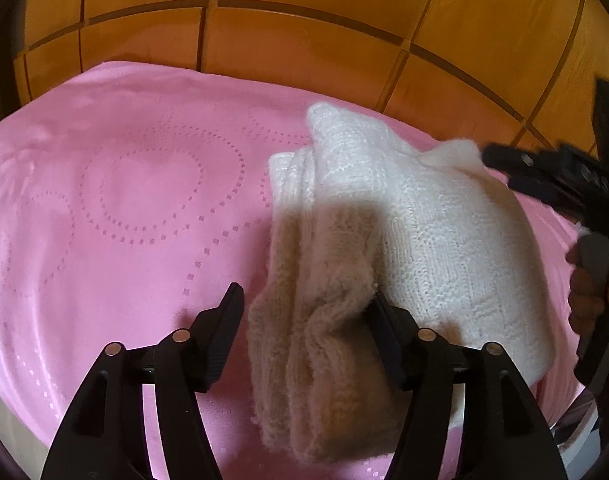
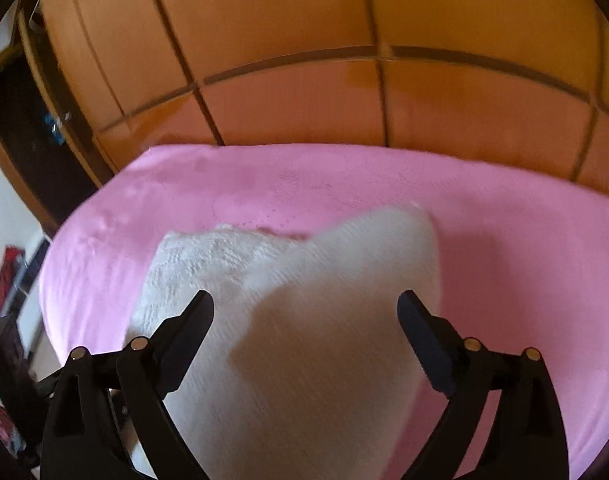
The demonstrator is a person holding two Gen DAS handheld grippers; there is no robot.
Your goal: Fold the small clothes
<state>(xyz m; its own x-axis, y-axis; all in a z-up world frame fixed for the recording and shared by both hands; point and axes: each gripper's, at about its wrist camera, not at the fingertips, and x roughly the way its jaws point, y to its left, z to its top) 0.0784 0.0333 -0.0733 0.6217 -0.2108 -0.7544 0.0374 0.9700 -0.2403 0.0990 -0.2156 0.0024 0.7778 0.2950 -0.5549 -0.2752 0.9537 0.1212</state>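
Note:
A white knitted garment [image 1: 404,216] lies partly folded on the pink blanket [image 1: 124,200]. My left gripper [image 1: 304,300] is open, its fingers on either side of the garment's near rolled edge. In the left wrist view my right gripper [image 1: 500,168] comes in from the right, at the garment's far right corner. In the right wrist view the right gripper [image 2: 304,308] is open, with a raised fold of the white garment [image 2: 324,320] between its fingers. The blur hides whether the cloth touches the pads.
An orange wooden panelled wall [image 1: 304,40] stands behind the bed. The pink blanket [image 2: 504,240] spreads wide to the left of the garment. A dark doorway and clutter [image 2: 24,140] show at the far left of the right wrist view.

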